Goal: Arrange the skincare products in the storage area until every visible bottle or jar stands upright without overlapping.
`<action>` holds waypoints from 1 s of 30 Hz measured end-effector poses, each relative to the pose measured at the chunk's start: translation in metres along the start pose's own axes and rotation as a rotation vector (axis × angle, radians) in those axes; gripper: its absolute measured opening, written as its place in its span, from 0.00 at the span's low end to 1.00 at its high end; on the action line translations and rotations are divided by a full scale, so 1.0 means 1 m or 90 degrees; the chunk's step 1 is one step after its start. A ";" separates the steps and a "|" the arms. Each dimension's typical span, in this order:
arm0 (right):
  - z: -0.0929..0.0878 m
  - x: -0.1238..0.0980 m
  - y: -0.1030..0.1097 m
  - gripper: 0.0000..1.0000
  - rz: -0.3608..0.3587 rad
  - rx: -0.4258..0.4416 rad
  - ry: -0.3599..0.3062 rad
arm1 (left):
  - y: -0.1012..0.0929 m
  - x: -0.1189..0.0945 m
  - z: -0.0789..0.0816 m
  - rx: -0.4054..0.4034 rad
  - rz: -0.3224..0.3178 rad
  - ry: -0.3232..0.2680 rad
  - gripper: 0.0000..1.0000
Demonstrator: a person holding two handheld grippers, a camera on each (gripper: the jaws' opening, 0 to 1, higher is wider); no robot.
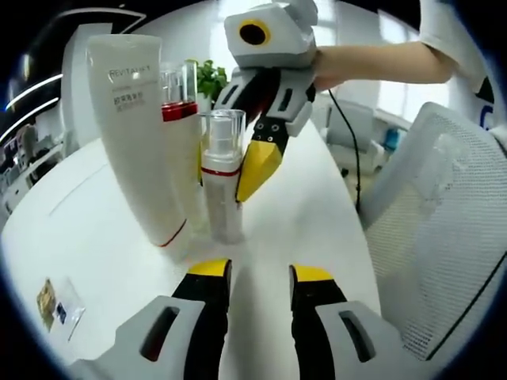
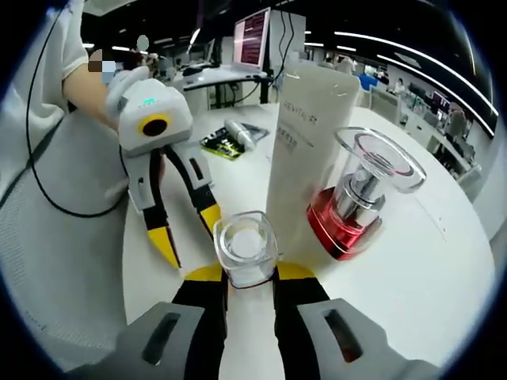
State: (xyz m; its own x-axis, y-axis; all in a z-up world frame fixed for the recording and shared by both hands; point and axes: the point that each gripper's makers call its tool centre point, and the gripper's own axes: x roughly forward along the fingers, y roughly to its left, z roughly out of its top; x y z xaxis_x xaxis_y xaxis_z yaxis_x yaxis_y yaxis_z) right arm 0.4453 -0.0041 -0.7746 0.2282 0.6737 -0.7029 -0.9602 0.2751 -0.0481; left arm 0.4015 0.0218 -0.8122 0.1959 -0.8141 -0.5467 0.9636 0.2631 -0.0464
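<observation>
Left gripper view: the left gripper (image 1: 260, 279) hovers low over the white table (image 1: 95, 237), its 2 jaws spread apart with nothing between them. Just ahead stand 3 products, all upright: a tall white tube (image 1: 139, 134), a red-collared bottle (image 1: 181, 99) behind it, and a small clear pump bottle (image 1: 223, 174) nearest. The right gripper (image 1: 255, 170) reaches in from the far side, its yellow tips touching that pump bottle.

Right gripper view: the right gripper (image 2: 249, 273) has its jaws closed narrow around the clear pump bottle (image 2: 245, 247). Just right of it stand the white tube (image 2: 305, 142) and the red-collared bottle (image 2: 360, 198). The left gripper (image 2: 190, 233) hangs at left, fingers splayed, gripping nothing.
</observation>
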 end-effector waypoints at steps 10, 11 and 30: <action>0.002 -0.007 0.000 0.24 -0.006 0.012 -0.010 | 0.004 -0.002 -0.001 -0.001 0.001 -0.003 0.26; 0.003 -0.008 0.000 0.24 -0.007 0.012 -0.011 | 0.004 -0.002 -0.001 0.000 0.002 -0.003 0.26; -0.004 -0.040 0.005 0.41 -0.055 0.056 -0.003 | 0.003 -0.028 0.015 -0.034 0.018 -0.033 0.31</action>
State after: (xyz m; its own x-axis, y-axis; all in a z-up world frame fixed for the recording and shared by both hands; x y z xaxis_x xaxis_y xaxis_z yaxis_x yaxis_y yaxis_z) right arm 0.4304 -0.0323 -0.7494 0.3100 0.6479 -0.6957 -0.9194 0.3905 -0.0461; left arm 0.4016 0.0373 -0.7849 0.2341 -0.8314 -0.5040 0.9466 0.3131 -0.0769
